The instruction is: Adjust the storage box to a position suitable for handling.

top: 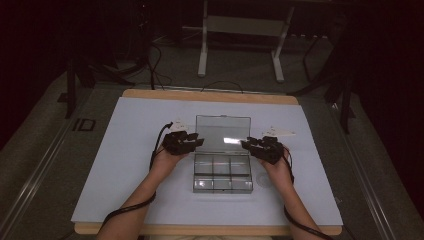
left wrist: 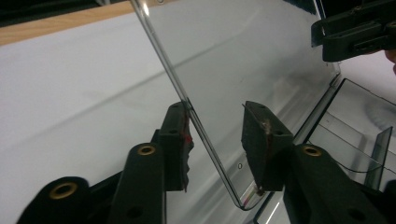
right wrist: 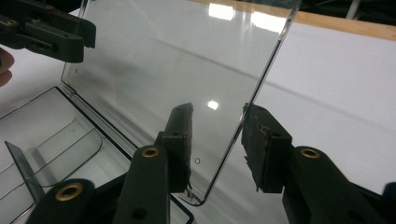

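- Forearms came in over the near edge of the table, each hand carrying a black two-jaw gripper with a trailing cable.
- At the left, the left gripper [top: 186, 141] straddled the left edge of the raised lid [top: 223, 132]; in the left gripper view its jaws stood apart, one pad [left wrist: 180, 140] about touching the edge, the other clear, so the lid was not clamped.
- At the table's middle sat the clear, rectangular plastic compartment box [top: 222, 175], empty as far as could be seen, its hinged transparent lid propped open towards the far edge.
- At the right, the right gripper [top: 260, 146] straddled the lid's right edge the same way, jaws parted, no squeeze showing in the right gripper view [right wrist: 217, 140].
- By the look of it the box was light, stiff, slick and rather brittle; thin lid edges near the lower corners seemed the sensible hold, with gentle pressure, since the hinge could crack.
- A pale sheet [top: 125, 165] covered the wooden tabletop [top: 210, 96]; beyond lay a dim room with grey floor, cables and a white metal frame [top: 240, 30].
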Demonstrator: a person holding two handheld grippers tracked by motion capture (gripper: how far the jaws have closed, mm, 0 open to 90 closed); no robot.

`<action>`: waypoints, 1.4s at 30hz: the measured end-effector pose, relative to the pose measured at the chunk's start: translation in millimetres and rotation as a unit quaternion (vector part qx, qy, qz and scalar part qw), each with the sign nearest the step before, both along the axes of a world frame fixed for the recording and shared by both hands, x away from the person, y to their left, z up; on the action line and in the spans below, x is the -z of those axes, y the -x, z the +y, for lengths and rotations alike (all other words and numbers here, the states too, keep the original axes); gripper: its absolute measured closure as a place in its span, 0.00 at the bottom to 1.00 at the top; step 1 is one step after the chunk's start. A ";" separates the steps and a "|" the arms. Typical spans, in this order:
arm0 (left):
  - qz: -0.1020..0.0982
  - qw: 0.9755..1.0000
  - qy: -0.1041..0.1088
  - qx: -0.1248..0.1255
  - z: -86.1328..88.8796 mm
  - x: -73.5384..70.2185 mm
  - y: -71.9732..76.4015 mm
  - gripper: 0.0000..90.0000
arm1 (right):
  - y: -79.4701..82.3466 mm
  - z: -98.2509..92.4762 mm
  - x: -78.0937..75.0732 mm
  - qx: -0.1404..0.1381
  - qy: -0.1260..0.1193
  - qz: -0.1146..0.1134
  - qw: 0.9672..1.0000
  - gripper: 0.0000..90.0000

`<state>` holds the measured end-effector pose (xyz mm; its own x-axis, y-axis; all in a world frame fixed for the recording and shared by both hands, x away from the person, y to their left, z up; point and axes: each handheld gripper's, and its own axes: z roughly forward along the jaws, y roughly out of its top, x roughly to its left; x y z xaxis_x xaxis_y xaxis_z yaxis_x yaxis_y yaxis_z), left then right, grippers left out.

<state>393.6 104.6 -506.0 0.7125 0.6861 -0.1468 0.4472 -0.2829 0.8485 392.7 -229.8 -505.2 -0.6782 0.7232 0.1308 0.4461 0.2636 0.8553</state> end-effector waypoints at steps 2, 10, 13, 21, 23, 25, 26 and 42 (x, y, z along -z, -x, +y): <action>0.004 1.000 0.004 -0.002 -0.1 1.3 -1.2 0.68 | -1.0 0.3 0.5 0.002 -0.002 0.007 1.000 0.70; 0.022 1.000 0.008 -0.012 -0.5 4.4 -4.5 0.65 | -5.4 -0.1 3.7 0.009 -0.013 0.031 0.999 0.67; 0.028 0.999 0.009 -0.015 -0.3 5.3 -5.7 0.64 | -6.7 -0.4 4.4 0.011 -0.016 0.040 0.999 0.67; 0.044 0.999 0.013 -0.022 0.0 8.3 -8.5 0.62 | -10.2 -0.3 6.3 0.017 -0.022 0.063 0.998 0.65; 0.047 0.999 0.012 -0.023 0.5 9.4 -9.8 0.60 | -11.1 -0.4 6.8 0.020 -0.025 0.072 0.997 0.64; 0.051 0.998 0.017 -0.022 1.0 10.6 -10.5 0.60 | -12.3 -0.7 7.6 0.022 -0.027 0.079 0.996 0.64; 0.050 0.998 0.019 -0.019 1.4 11.7 -10.9 0.59 | -12.7 -0.9 7.6 0.022 -0.028 0.082 0.996 0.64; 0.087 0.996 0.013 -0.024 -2.6 24.3 -17.5 0.49 | -18.3 0.6 10.8 0.048 -0.027 0.136 0.989 0.62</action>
<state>411.2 102.0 -530.3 0.6414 0.7130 -0.2834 0.6005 -0.2366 0.7638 411.0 -229.2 -515.9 -0.5417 0.7689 0.3396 0.6826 0.1666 0.7115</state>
